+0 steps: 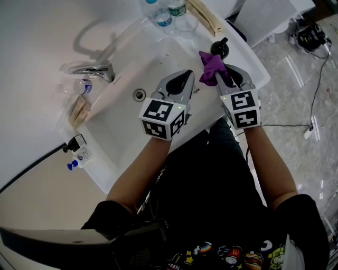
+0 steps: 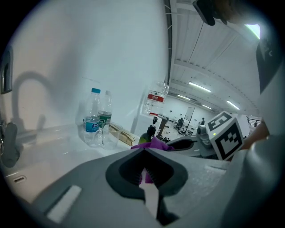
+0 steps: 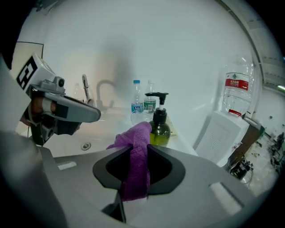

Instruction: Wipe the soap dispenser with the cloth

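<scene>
1. White sink [image 1: 119, 124] takes up most of the bench below me. A faucet [image 1: 95, 69] sits at its back edge and water bottles [image 1: 163, 16] stand at the far corner, out of the way of the job.
2. Upright on the sink's rim, near the bottles, stands the dispenser [image 3: 159, 127], with a black pump over green soap. On that corner it is easy to reach from my right side.
3. My right gripper [image 1: 224, 74] is clamped on the purple cloth [image 3: 136, 156]. A bunched wad sticks out past the jaws and a tail hangs back between them. I hold it this way so that soft fabric, not the jaws, meets the bottle.
4. The wad is just in front of the dispenser's lower body. I cannot tell whether it touches yet, so I judge the wiping has barely begun.
5. My left gripper [image 1: 185, 76] is closed on nothing and hangs over the basin beside the right one. I judge it waits there to steady the dispenser, which could tip off the rim under a sideways wipe. It would have to open first.
</scene>
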The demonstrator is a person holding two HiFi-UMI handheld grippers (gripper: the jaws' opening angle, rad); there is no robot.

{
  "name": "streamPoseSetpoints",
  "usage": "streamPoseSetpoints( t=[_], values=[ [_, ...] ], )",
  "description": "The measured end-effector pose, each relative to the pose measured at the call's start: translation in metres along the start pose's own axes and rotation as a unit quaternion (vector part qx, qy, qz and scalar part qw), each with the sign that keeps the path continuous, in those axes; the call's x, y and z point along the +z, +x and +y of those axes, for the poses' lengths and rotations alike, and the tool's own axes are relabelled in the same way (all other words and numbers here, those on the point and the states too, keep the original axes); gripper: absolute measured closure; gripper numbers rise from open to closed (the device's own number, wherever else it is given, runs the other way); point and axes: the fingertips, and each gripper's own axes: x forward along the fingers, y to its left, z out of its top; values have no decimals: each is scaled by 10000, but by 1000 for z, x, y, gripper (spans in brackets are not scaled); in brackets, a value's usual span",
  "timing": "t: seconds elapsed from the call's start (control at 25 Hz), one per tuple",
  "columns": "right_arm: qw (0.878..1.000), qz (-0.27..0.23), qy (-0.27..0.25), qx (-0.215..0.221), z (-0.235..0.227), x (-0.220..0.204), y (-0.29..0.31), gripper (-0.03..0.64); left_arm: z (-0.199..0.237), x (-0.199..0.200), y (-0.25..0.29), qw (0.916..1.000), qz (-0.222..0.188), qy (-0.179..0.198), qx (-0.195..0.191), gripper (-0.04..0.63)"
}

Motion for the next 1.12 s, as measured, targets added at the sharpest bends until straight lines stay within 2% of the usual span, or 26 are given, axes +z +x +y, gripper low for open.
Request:
streamPoseSetpoints(
  t=[0.32, 0.56, 0.88, 1.0, 1.12],
  values=[
    [9997, 87, 65, 200, -64, -25, -13, 506, -34, 11, 35, 9995, 41, -25, 303, 594],
    [9977, -356, -339, 474, -105, 15, 2, 506, -54, 17, 52, 9970, 31, -143, 765, 594],
    [9864, -1144, -712, 944, -112, 81, 11, 506, -54, 22, 45, 9892, 4, -205, 1450, 594],
    [9834, -1214, -733, 1134, -105, 84, 14, 508, -52, 26, 43, 9866, -14, -207, 1618, 594],
    [9854, -1025, -741, 1138, -105, 67, 27, 508, -52, 26, 42, 9852, 17, -213, 1699, 594]
  ],
)
